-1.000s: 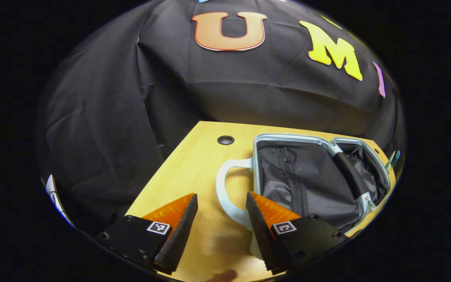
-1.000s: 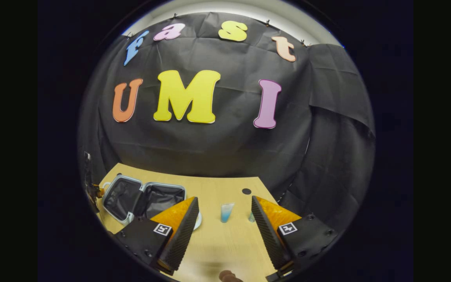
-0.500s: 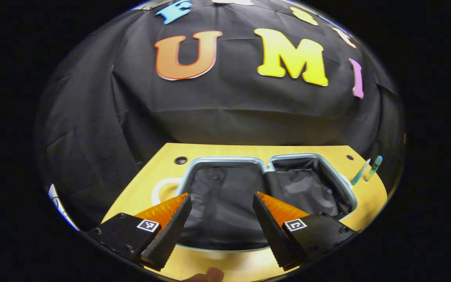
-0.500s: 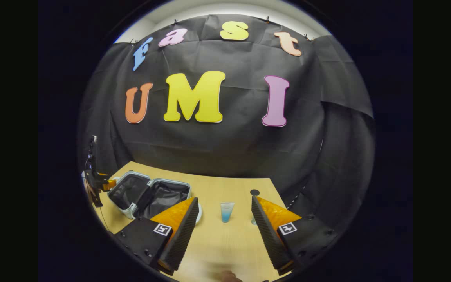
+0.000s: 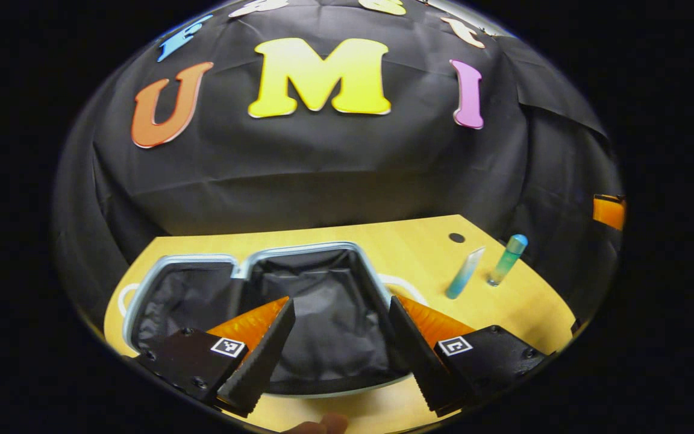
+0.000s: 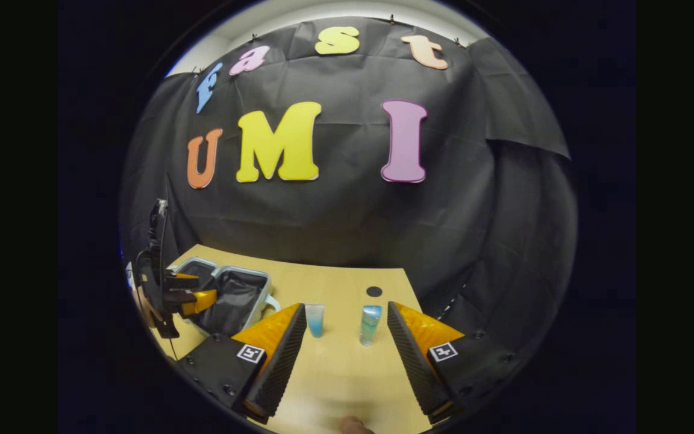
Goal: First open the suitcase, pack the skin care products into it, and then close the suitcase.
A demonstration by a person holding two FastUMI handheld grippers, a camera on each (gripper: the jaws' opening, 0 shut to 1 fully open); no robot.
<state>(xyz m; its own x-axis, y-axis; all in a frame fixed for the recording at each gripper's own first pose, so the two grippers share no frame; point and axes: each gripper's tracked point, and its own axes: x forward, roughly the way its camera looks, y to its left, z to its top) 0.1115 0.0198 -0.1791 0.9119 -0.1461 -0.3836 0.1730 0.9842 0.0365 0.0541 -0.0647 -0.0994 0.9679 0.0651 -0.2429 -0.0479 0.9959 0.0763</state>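
The small suitcase lies open flat on the wooden table, both black-lined halves empty, with a pale blue rim. My left gripper hovers open above its right half. To the right stand a blue tube and a blue-green bottle. In the right gripper view, my right gripper is open and short of the bottle, which stands ahead between the fingers. The tube stands beside the left finger. The suitcase lies at the left, with the left gripper over it.
The table has a dark cable hole behind the bottle, near the far edge. Black cloth walls close in behind and on the right. A white handle sticks out from the suitcase's right side toward the tube.
The left gripper swung right, from the suitcase's handle end to over its right half. The right gripper shifted right, so the bottle now stands between its fingers.
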